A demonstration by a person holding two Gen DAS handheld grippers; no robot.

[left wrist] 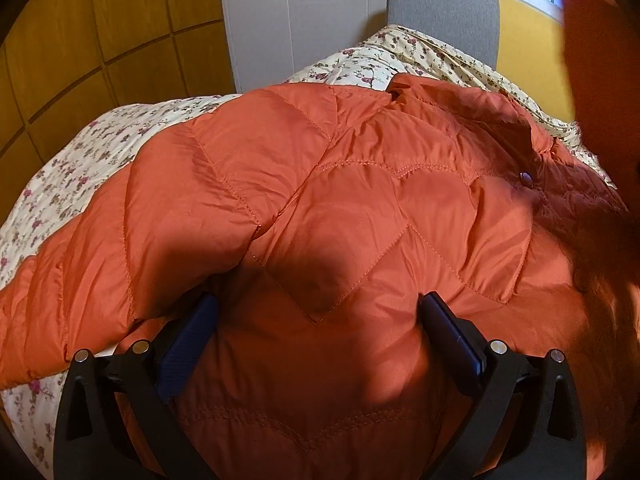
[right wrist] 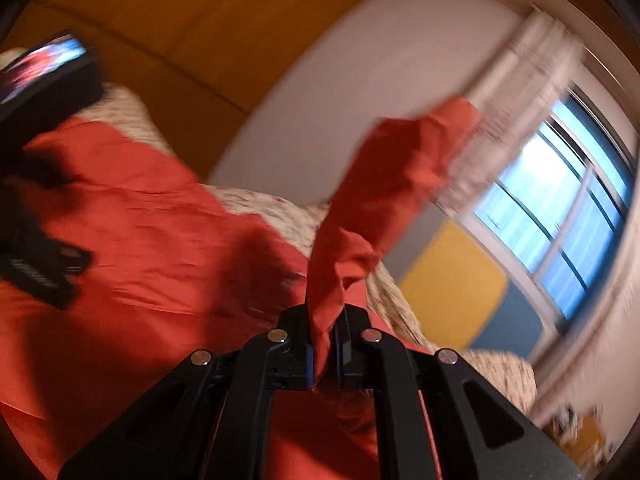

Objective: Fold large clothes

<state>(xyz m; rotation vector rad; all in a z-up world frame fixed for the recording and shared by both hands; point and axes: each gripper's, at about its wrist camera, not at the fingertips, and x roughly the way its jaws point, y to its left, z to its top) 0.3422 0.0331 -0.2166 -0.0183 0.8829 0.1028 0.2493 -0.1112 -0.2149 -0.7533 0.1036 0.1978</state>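
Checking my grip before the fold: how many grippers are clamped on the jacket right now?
1. The right gripper is shut on a raised sleeve of the jacket. The left gripper is open, its fingers resting on the jacket.

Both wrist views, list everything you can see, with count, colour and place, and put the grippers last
Quilted jacket: one, orange, spread across the bed; one part, probably a sleeve, is lifted.
Bedsheet: one, cream with small flowers, under the jacket.
Headboard: one, grey, at the far end of the bed.
Wall panels: several, yellow-brown wood, behind the bed on the left.
Window: one, white frame, bright, at the right.
Curtain: one, pale, patterned, blurred, beside the window.
Left gripper: one, black with blue fingers, open over the jacket.
Right gripper: one, black with blue fingers, shut on the lifted part.
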